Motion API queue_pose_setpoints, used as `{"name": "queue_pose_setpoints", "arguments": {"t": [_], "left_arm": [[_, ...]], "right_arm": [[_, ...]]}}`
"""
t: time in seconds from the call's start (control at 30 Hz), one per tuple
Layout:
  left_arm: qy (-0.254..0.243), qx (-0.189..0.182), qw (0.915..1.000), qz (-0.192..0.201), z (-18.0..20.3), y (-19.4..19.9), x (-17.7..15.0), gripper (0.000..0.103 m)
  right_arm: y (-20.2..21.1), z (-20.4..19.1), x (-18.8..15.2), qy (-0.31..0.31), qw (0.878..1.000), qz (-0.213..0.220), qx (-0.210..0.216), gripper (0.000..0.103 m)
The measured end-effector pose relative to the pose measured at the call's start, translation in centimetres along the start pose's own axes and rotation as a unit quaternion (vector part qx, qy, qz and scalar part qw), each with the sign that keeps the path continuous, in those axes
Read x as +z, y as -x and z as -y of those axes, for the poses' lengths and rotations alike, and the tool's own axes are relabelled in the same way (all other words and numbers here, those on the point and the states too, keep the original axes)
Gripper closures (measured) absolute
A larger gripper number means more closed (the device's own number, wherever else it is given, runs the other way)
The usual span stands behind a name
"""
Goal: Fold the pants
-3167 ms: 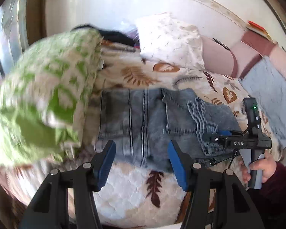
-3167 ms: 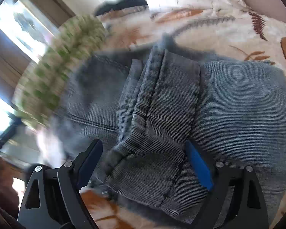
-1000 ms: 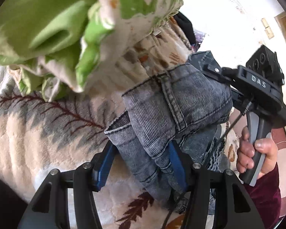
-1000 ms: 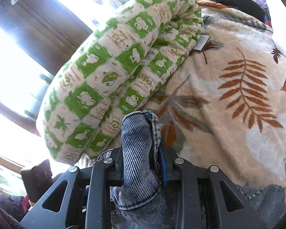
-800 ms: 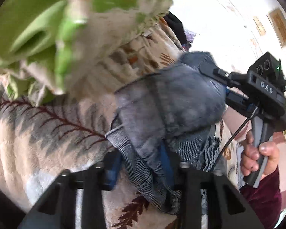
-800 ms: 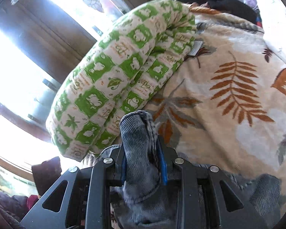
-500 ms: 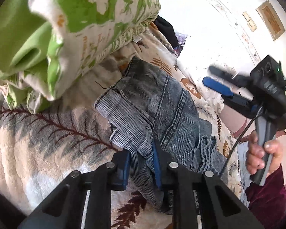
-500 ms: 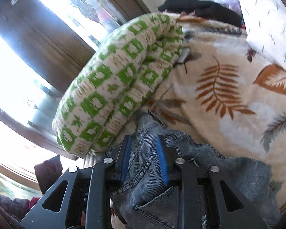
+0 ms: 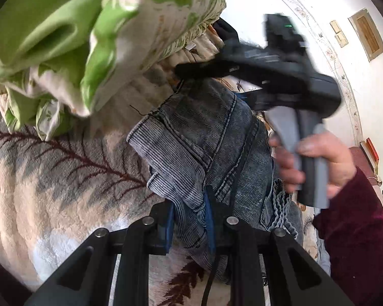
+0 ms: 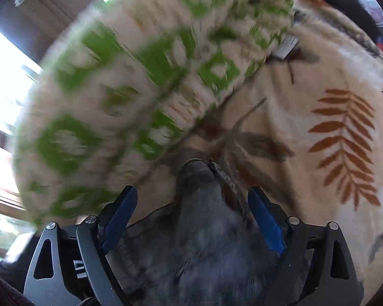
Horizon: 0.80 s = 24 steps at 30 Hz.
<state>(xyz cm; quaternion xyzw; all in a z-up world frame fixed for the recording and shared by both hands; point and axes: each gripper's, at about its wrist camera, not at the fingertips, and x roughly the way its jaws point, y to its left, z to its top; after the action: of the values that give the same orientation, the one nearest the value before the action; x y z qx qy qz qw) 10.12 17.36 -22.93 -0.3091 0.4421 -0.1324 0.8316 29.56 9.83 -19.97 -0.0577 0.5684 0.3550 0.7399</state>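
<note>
Grey denim pants (image 9: 206, 137), folded into a thick bundle, lie on the leaf-print blanket (image 9: 63, 178) on the bed, just beside the green-and-white quilt roll (image 9: 71, 33). My left gripper (image 9: 189, 216) is clamped on the bundle's near edge, blue pads pinching several layers. My right gripper (image 10: 191, 219) sits w/ its jaws spread wide, denim (image 10: 204, 204) lying loose between them but not held; in the left view it's a blurred dark shape over the pants' far end, hand (image 9: 311, 160) on the handle. To do this step well, I judge I should keep the left pinch firm as an anchor, lower the bundle flat, and use the right to press and square the top layer, staying off the quilt. Vs. half a sec ago: the right gripper was shut on the denim, now it has let go; the left is unchanged, still pinching.
</note>
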Motion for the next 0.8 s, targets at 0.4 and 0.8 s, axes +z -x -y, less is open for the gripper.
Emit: {"name": "queue_pose_setpoints", "arguments": {"t": [0.4,0.8], "left_arm": [[-0.012,-0.007,0.9998,0.014,-0.4,0.7,0.1,0.081],[-0.147,-0.020,0.9869,0.063,7.4,4.9,-2.9,0.082]], "right_arm": [[2.1,-0.6,-2.3,-0.019,0.999,0.005,-0.041,0.083],[14.6,-0.2,-9.5,-0.059,0.991,0.123,-0.010,0.084]]}}
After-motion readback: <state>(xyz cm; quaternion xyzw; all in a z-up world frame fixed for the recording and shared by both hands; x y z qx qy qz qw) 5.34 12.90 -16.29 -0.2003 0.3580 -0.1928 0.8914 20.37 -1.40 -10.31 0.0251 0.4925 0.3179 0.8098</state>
